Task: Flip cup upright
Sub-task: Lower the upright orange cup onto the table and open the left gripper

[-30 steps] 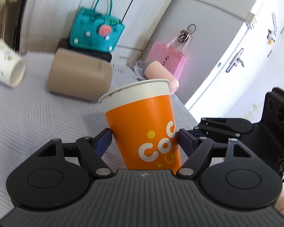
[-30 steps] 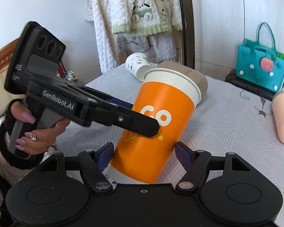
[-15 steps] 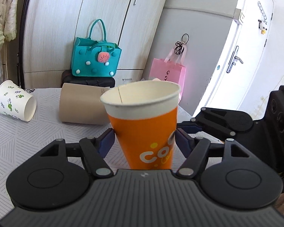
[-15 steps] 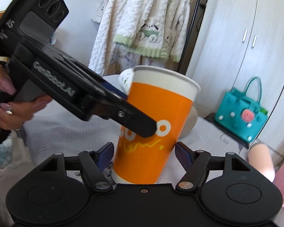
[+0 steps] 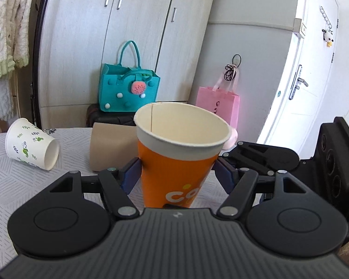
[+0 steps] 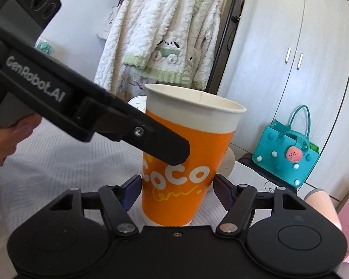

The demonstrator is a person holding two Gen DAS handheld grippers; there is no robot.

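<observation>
An orange paper cup (image 5: 174,162) with a white rim stands nearly upright, mouth up, between the blue pads of my left gripper (image 5: 178,174). The left pad touches the cup wall; the right pad is hidden behind the cup. In the right wrist view the same cup (image 6: 186,162) stands between the pads of my right gripper (image 6: 178,190), and both pads sit at the cup's sides. The left gripper's black finger (image 6: 151,139) crosses in front of the cup there. The right gripper's body (image 5: 290,162) shows at the right of the left wrist view.
On the white patterned tablecloth (image 5: 23,186) lie a white leaf-print cup (image 5: 32,147), a tan cup (image 5: 114,148) and a pink cup (image 6: 323,207), all on their sides. A teal bag (image 5: 130,93) and pink bag (image 5: 221,107) stand behind.
The orange cup has gone from tilted to nearly upright while held between both grippers, and both grippers have turned with it so its open mouth now shows from above.
</observation>
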